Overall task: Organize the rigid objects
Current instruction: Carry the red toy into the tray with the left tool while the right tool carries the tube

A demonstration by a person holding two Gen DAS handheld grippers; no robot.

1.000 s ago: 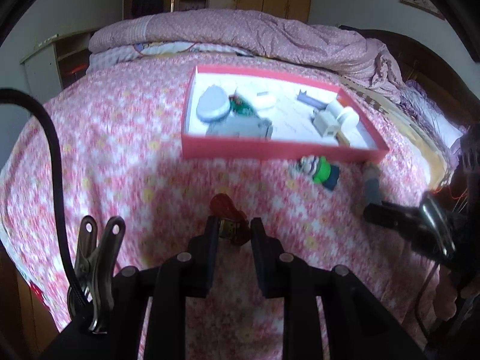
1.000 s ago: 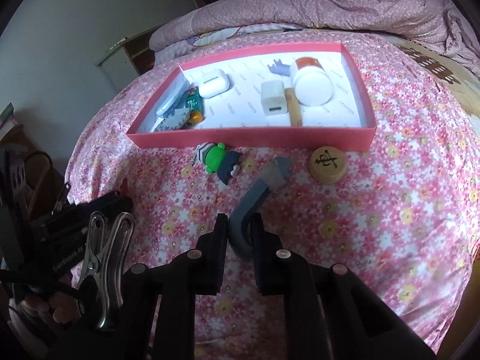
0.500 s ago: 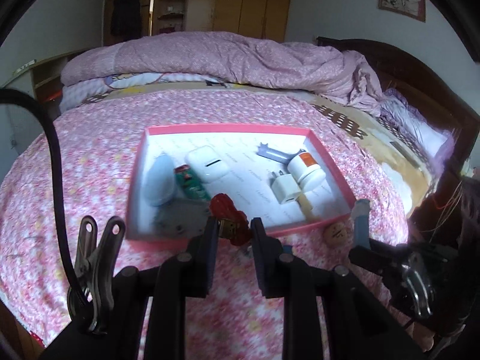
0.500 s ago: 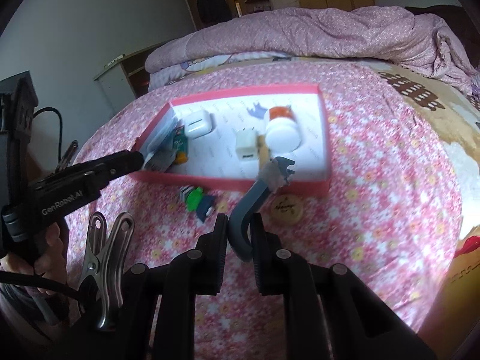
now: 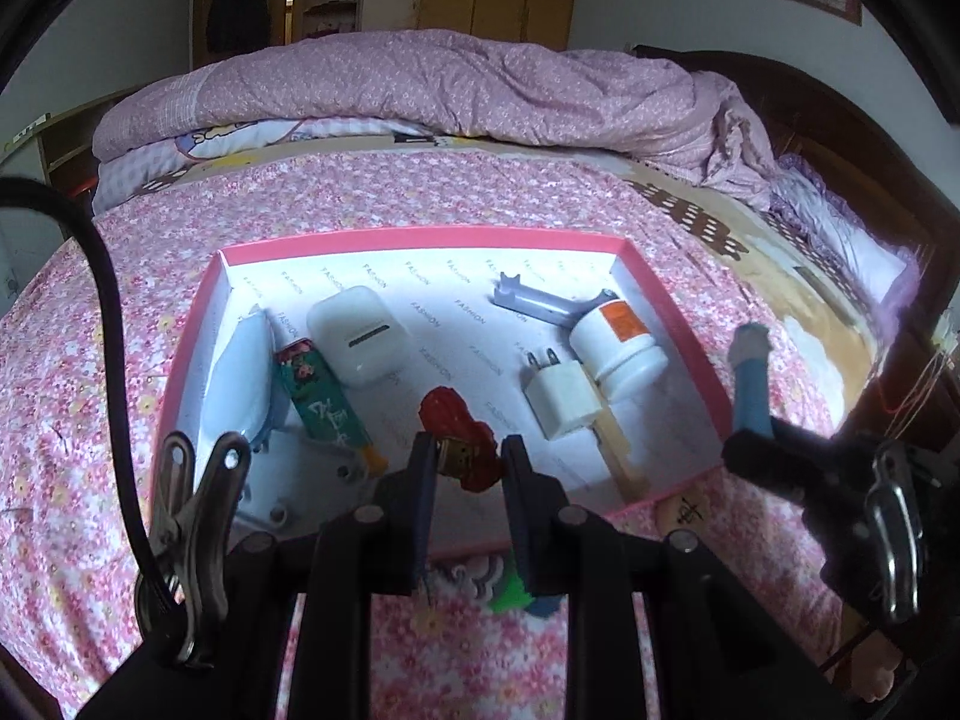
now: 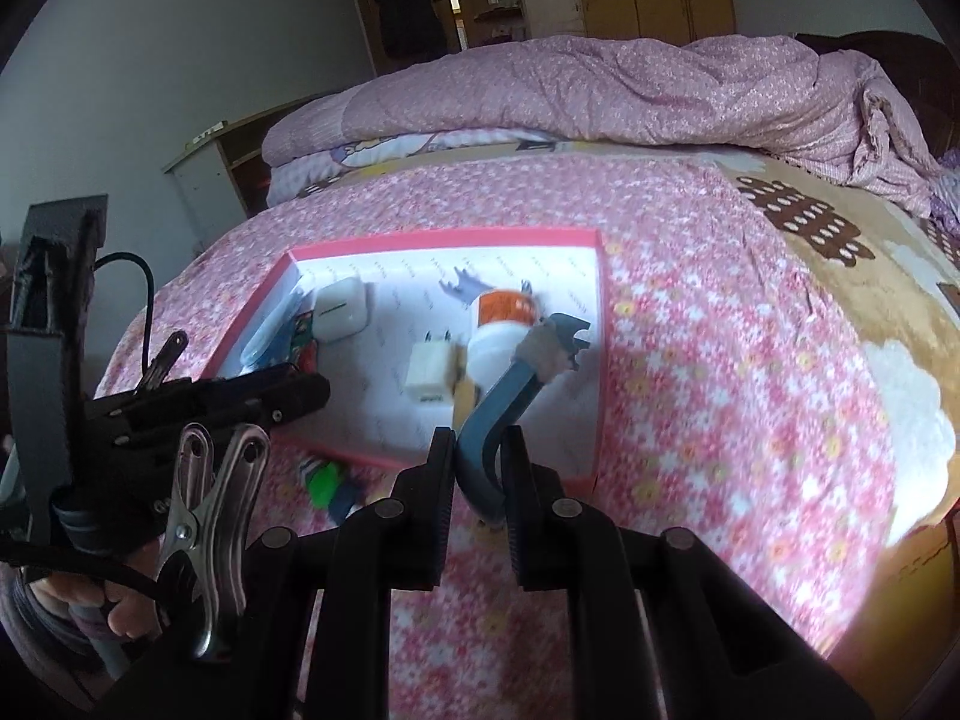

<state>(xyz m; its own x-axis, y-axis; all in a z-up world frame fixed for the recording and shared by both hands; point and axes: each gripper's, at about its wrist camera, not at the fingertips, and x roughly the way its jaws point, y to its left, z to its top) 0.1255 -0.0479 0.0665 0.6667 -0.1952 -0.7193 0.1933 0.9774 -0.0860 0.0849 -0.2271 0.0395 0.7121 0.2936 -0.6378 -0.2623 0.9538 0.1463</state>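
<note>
1. Over the near edge of the pink tray (image 5: 420,235), the left gripper (image 5: 465,462) is clamped on a small red figure (image 5: 459,429); a white charger (image 5: 561,399) and white bottle (image 5: 618,348) lie inside.
2. Above the tray's near right corner, the right gripper (image 6: 477,456) is clamped on a blue wrench (image 6: 510,387); a green toy (image 6: 327,483) lies outside on the bedspread (image 6: 720,372).

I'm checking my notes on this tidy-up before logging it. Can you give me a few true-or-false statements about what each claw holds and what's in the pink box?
1. The left claw grips a small red item. True.
2. The right claw is empty. False: it is shut on a blue wrench.
3. A white charger plug lies inside the pink box. True.
4. The green figure lies in the box. False: it is on the bedspread outside.
</note>
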